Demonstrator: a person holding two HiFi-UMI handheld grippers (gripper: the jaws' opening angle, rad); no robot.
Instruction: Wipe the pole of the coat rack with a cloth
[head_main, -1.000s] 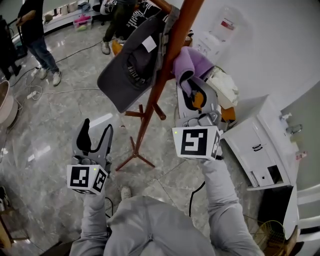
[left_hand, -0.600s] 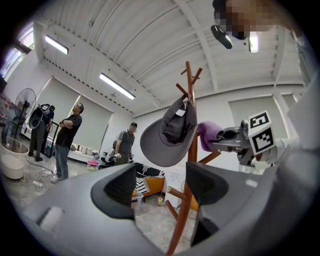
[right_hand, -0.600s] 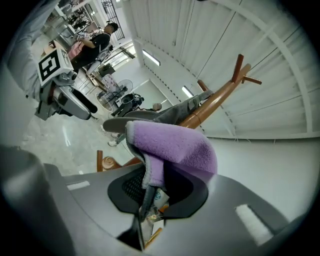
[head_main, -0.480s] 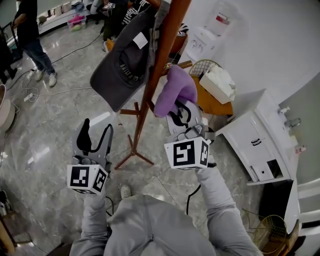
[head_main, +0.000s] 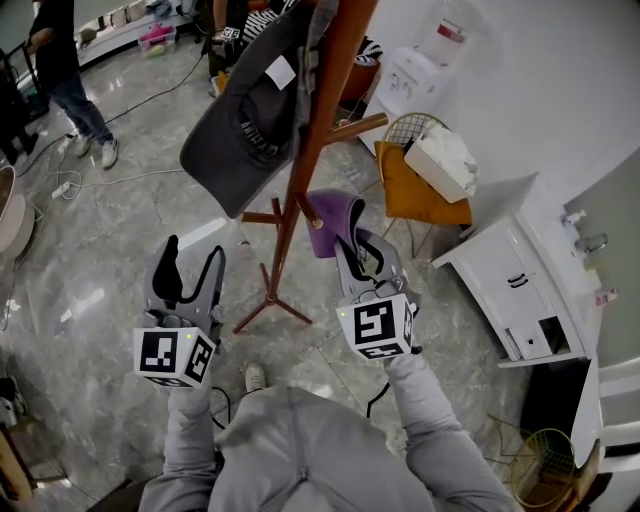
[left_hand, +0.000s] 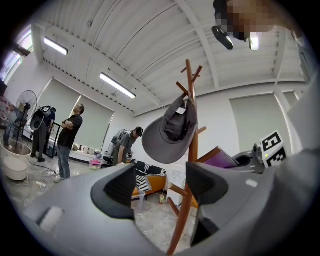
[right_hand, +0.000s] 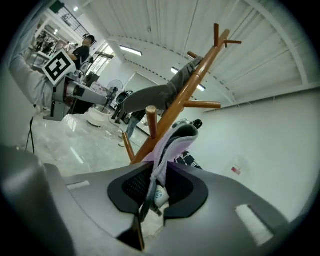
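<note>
Your right gripper (head_main: 358, 245) has come down the pole (head_main: 305, 170) of the coat rack: a second ago the purple cloth (head_main: 328, 222) sat high on the right side of the pole, level with the grey cap (head_main: 250, 130). Now it lies well below the cap, beside a short lower peg (head_main: 310, 210). Your left gripper (head_main: 193, 262) has stayed where it was, low and to the left, apart from the rack. The head view shows the rack's feet (head_main: 270, 300) on the marble floor (head_main: 100, 250) and how far down the pole you are. It does not show the grip itself. The right gripper view does: the jaws are closed almost together on a folded edge of the cloth (right_hand: 170, 145), with a small white label (right_hand: 159, 196) caught between them. The rest of the cloth rises from the jaws against the pole (right_hand: 185, 90) next to the peg (right_hand: 150, 122). The left gripper view shows those jaws standing wide apart with nothing held. The pole (left_hand: 190, 165) and the hanging cap (left_hand: 167, 137) appear through the gap, farther off, touching neither jaw.
</note>
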